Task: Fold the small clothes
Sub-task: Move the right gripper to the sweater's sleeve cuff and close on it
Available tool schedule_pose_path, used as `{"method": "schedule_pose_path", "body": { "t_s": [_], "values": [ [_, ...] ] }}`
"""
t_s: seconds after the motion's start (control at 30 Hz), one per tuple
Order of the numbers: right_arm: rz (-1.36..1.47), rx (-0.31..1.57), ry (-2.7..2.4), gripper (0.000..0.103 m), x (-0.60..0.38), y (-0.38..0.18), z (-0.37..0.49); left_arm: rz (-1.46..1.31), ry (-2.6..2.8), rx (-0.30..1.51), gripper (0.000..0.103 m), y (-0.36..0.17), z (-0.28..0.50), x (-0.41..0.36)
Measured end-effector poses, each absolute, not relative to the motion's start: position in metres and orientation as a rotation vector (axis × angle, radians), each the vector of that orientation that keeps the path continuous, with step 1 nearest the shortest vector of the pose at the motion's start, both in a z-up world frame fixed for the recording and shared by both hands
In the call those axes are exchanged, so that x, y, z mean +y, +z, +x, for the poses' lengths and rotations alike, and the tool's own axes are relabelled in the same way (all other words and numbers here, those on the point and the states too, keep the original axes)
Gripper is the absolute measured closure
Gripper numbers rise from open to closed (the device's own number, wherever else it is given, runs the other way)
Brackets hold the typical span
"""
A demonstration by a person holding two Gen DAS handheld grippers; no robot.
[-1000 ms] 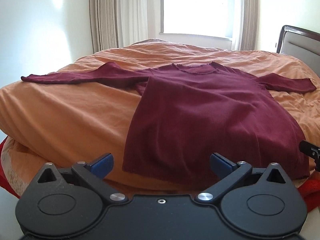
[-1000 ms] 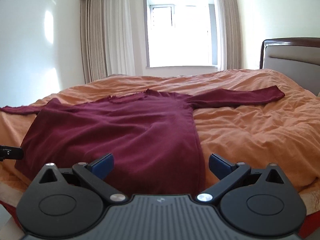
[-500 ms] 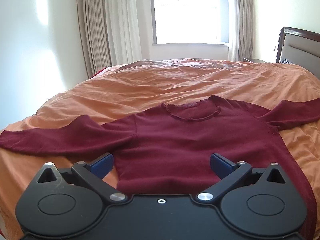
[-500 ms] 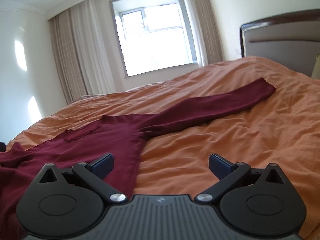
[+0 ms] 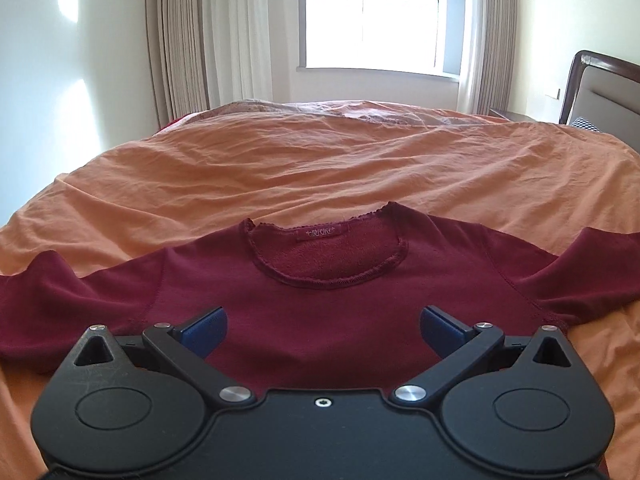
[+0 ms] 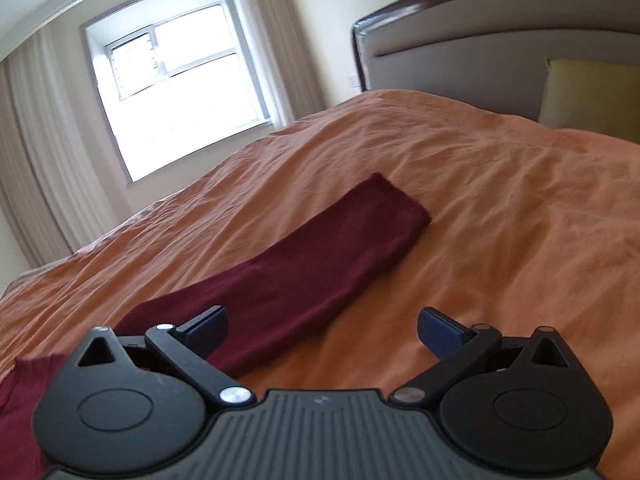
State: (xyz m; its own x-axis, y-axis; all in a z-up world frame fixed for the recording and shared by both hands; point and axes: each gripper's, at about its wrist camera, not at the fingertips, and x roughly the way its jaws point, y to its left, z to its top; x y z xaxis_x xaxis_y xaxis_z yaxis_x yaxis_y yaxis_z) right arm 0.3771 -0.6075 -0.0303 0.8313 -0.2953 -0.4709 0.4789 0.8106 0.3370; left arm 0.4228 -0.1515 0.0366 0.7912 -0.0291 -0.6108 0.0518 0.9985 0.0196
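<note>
While I watch both wrist feeds, the wide bed under its rumpled orange cotton duvet (image 5: 320, 160) fills most of each view, running back to a bright window (image 5: 376, 16) flanked by pale beige curtains (image 5: 192, 32) and, on the right, to a padded grey headboard with a dark wood frame (image 6: 480, 40). Beyond the collar I see broad bare duvet all the way to the far edge, and more of it to the right of the sleeve up to a yellow pillow (image 6: 592, 96) against the headboard.

Spread flat on that duvet lies the maroon long-sleeved knit top (image 5: 320, 304), neckline facing away from me, its label showing inside the collar, both sleeves spread out sideways. My left gripper (image 5: 323, 322) hangs over the chest panel with its blue-padded jaws wide apart, nothing between them; I cannot tell whether the pads touch the cloth. My right gripper (image 6: 322, 326) is likewise spread and empty, tilted, over the top's right sleeve (image 6: 304, 268), which lies straight with its cuff edge ahead on the duvet. Its left pad sits over the sleeve, its right pad over bare orange cover.
</note>
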Motion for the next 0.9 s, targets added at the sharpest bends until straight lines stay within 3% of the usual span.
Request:
{"method": "schedule_pose_path", "body": {
  "t_s": [0.2,0.3,0.43,0.53,0.9],
  "values": [
    [0.607,0.342,-0.512,0.018,-0.657,-0.047,0.396,0.063,-0.041,0.717,0.001,0.009,0.437,-0.163],
    [0.626,0.312,-0.565,0.035,-0.666,-0.053,0.401,0.064,-0.042,0.732,0.001,0.002,0.44,-0.165],
    [0.656,0.29,-0.625,0.084,-0.675,-0.058,0.408,0.083,-0.044,0.753,0.001,-0.006,0.442,-0.169],
    [0.703,0.276,-0.604,0.095,-0.681,-0.059,0.407,0.085,-0.052,0.761,0.001,-0.008,0.441,-0.171],
    [0.669,0.321,-0.652,0.098,-0.675,-0.035,0.347,0.068,-0.096,0.755,0.001,-0.004,0.439,-0.169]
  ]
}}
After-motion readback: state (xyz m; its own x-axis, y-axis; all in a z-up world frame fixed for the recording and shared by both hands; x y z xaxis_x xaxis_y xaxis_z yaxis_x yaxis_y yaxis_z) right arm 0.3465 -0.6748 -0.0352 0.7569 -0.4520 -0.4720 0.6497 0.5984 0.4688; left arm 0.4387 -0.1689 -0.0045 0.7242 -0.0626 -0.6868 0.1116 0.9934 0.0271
